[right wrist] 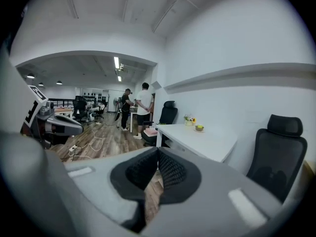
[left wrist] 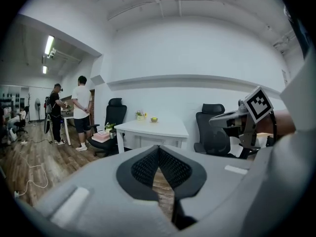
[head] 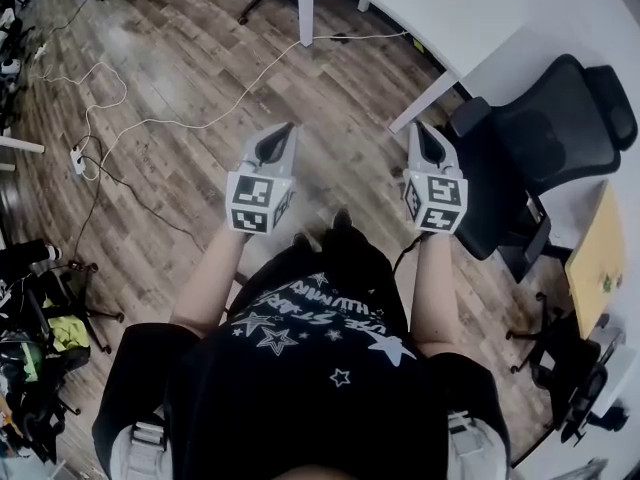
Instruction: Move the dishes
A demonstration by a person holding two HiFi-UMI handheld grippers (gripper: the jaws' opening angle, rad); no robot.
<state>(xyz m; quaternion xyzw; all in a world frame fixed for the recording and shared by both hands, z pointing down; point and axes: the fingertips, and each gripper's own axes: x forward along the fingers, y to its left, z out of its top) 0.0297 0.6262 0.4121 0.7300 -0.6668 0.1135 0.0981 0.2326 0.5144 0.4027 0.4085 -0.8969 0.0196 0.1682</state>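
Sitting near the back of the white desk (left wrist: 163,130), close to the wall, is the only dish (left wrist: 154,119) you can see: a small one with something yellow-green in it, too small to make out further. Just beside it stands a little pot of flowers (left wrist: 140,115). Both of your grippers are well away from the dish, held in the air over the wooden floor (head: 200,78).

Your left gripper (left wrist: 159,149) has its jaws clenched, with the tips meeting and nothing between them. Your right gripper (right wrist: 158,151) is the same, with its jaws pressed together at the tips and empty. From your head camera, the two grippers point forward side by side, level with each other and apart, their marker cubes toward your chest.

A black office chair (head: 550,128) stands at your right, beside the desk's corner. A second black chair (left wrist: 115,114) stands at the desk's other end, and a pink stack (left wrist: 101,137) lies low beside it. Past that chair, two people (left wrist: 81,111) stand with their backs to you at another desk. White cables (head: 100,108) trail across the floor on your left. A tan board (head: 598,248) shows at the far right edge.
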